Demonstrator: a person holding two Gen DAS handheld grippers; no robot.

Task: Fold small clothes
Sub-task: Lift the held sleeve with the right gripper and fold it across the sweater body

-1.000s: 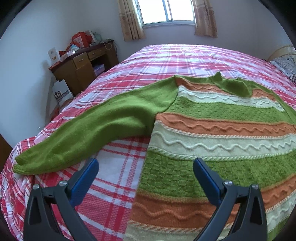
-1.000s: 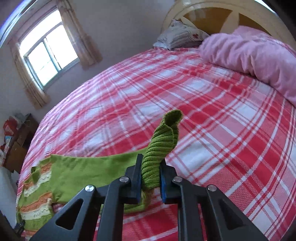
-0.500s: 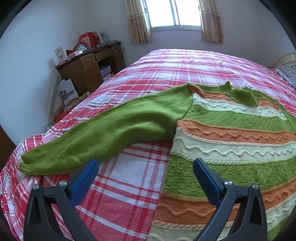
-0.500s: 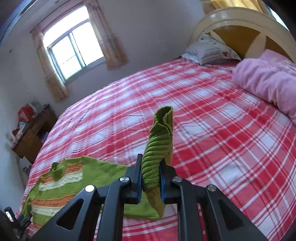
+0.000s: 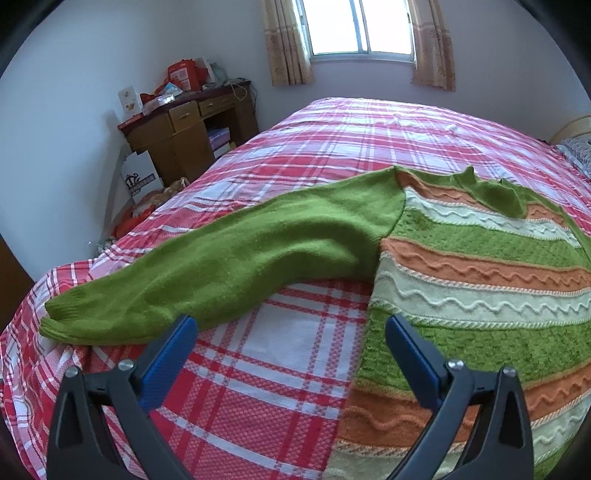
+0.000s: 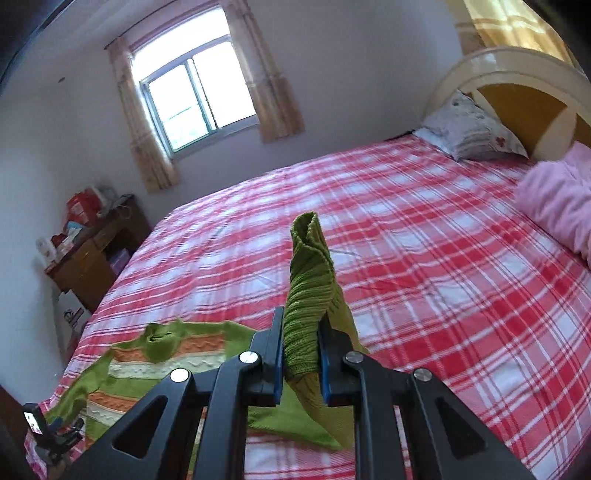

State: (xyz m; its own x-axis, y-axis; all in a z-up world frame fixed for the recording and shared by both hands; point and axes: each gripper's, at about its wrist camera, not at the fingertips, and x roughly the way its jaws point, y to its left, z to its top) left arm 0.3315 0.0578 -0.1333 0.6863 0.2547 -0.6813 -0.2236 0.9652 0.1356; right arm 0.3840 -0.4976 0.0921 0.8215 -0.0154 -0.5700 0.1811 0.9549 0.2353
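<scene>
A green sweater with orange and cream wavy stripes lies flat on the red plaid bed. Its plain green left sleeve stretches out toward the bed's left edge, cuff at the edge. My left gripper is open and empty, hovering low between that sleeve and the sweater body. My right gripper is shut on the ribbed cuff of the other green sleeve, lifted above the bed; the sweater body lies at the lower left of that view.
A wooden desk with boxes stands by the wall left of the bed, a white bag beside it. A pillow, pink quilt and headboard are at the bed's right end. A window is behind.
My left gripper has drifted left, so the sweater body slid right in its view and the sleeve cuff came nearer. My right gripper lifted the held sleeve higher and swung it toward the sweater body.
</scene>
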